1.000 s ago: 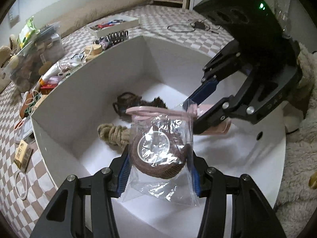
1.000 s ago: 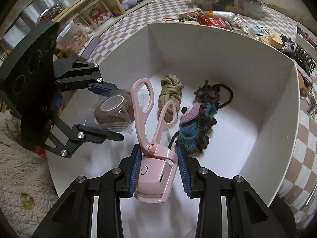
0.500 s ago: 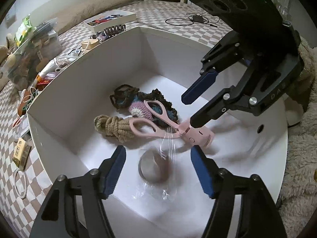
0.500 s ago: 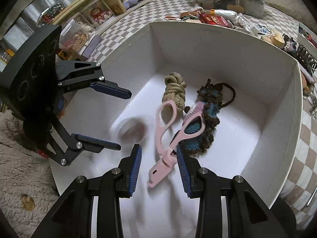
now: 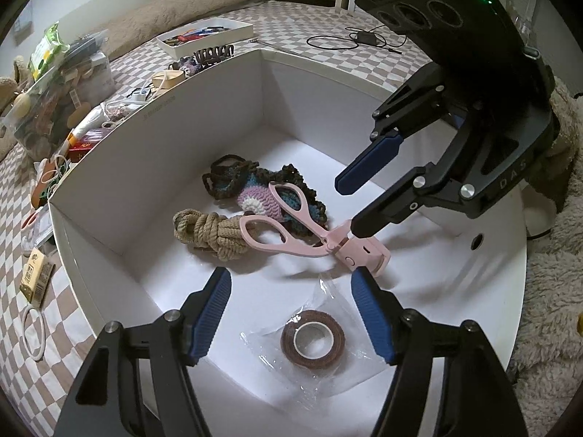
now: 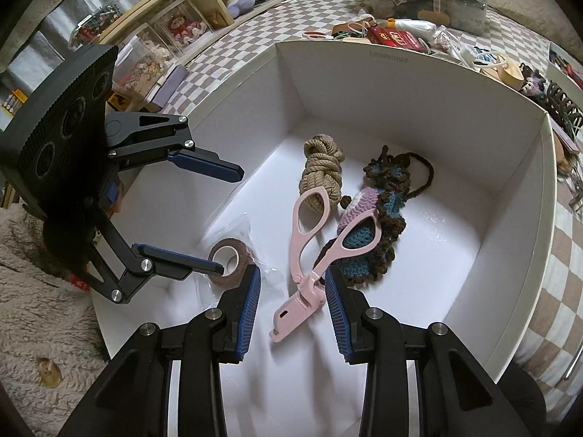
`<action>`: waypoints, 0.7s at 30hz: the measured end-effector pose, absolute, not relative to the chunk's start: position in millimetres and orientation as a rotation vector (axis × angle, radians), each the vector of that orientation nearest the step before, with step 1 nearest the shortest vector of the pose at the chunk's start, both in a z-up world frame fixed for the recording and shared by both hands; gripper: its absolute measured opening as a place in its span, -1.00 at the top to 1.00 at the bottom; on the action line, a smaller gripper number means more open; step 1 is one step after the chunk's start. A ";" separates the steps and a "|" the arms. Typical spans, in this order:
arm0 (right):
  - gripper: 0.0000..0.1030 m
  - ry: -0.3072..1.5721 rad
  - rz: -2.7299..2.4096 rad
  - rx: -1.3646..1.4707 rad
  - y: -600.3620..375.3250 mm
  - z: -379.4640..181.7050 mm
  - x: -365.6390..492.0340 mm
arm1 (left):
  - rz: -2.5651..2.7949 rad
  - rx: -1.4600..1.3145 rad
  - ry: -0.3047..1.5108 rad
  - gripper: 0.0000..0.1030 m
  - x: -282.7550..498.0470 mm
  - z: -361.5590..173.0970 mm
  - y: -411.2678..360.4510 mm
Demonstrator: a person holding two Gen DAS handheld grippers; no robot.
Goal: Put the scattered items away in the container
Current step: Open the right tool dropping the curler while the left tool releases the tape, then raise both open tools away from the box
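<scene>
4 things lie inside the white box (image 5: 218, 73): tape roll (image 5: 312, 343), pink scissors (image 5: 288, 225), rope (image 5: 211, 233), crochet piece (image 5: 255, 193). Both my jaws stand open over it, holding nothing.

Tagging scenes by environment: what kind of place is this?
Probably a room in a home, likely a bedroom or hobby room. A checkered cloth covers the surface around the white box, fleecy bedding lies beside it, and wooden shelving holds display cases and plush toys.

Smooth matt white box (image 5: 226, 83) holds rough twisted rope (image 5: 211, 233), crocheted yarn (image 5: 255, 196), glossy plastic-wrapped tape (image 5: 312, 338).
</scene>
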State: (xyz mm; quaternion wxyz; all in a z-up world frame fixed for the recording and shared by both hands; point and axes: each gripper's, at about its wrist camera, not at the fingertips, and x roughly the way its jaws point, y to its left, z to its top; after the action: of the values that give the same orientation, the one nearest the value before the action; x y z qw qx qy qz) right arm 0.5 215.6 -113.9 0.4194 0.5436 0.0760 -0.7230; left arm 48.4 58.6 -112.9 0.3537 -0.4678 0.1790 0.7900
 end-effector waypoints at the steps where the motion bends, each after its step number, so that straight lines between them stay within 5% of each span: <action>1: 0.28 0.191 -1.812 1.362 215.5 -113.9 0.5 | 2.043 -1.210 0.463 -0.33 48.4 -112.8 58.6; 21: 0.28 0.189 -1.866 1.340 220.7 -108.5 1.3 | 2.066 -1.205 0.478 -0.33 47.9 -110.9 57.2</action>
State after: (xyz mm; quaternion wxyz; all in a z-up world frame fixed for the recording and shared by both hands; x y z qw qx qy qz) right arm 1.3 220.7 -108.5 0.4063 0.5313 0.0749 -0.7396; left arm 47.9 57.2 -110.9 0.3441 -0.4640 0.1840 0.7953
